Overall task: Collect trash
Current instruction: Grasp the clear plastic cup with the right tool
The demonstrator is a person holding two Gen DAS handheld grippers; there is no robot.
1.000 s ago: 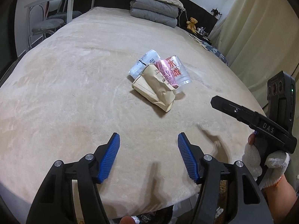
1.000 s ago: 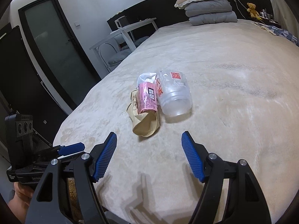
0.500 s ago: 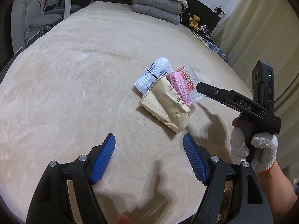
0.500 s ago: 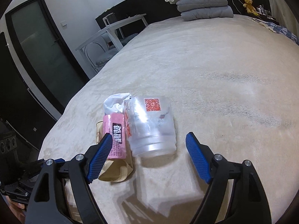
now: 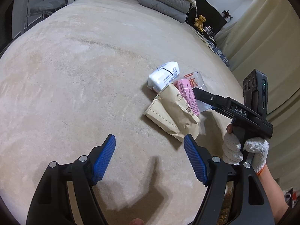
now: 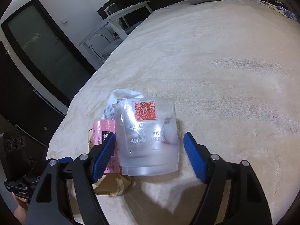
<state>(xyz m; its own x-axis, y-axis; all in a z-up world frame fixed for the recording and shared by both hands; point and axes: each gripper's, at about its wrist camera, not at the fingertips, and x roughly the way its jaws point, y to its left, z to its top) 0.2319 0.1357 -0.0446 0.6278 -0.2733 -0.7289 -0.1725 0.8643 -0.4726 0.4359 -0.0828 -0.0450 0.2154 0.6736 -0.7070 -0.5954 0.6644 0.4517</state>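
the right gripper [image 6: 149, 154] is spread wide over the beige bed [image 6: 225, 65], its blue-padded fingers [image 6: 194, 158] on either side of a clear plastic cup [image 6: 148, 142] lying on its side — neither pad clearly pressing it. the cup bears a red qr code and white printed digits, with its rim toward the camera. against its left side lie a pink packet [image 6: 105, 131], a brown paper bag [image 6: 112, 185] beneath, and a white wrapper [image 6: 121, 95] behind — all bunched together.

Both tools are black with ribbed blue pads [image 5: 102, 159] and silver screws; a white knit glove [image 5: 245, 150] covers the right hand.
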